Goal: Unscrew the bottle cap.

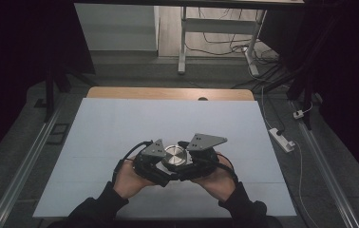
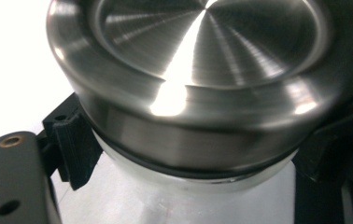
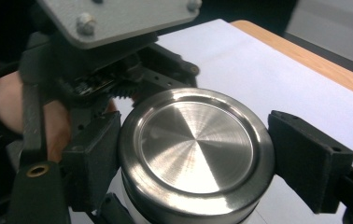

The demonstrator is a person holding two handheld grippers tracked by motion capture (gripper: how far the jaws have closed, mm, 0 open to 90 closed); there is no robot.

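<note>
A: Where is the jar [image 1: 174, 156] now?

B: Upright near the middle of the white table top [image 1: 120, 123], between the two hands; its steel lid [image 3: 195, 142] faces straight up, so its axis stands vertical.

A: And the right gripper [image 3: 191, 154]?

B: Its two black jaws sit on opposite sides of the lid's rim; the near one looks pressed against it, the far one is touching or just beside it; I judge it clamped on the lid, though a thin gap at the far pad cannot be ruled out.

A: The left gripper [image 1: 153, 159]?

B: It comes in from the other side, lower; in its own view one jaw lies against the clear body just under the lid; the opposite jaw is dark and blurred, so I cannot tell whether it is closed on the jar.

A: So what does the next move turn on?

B: Likely the upright axis; with one tool on the lid and one lower down, a twist about that axis would loosen or tighten it; both hands are equally near.
</note>
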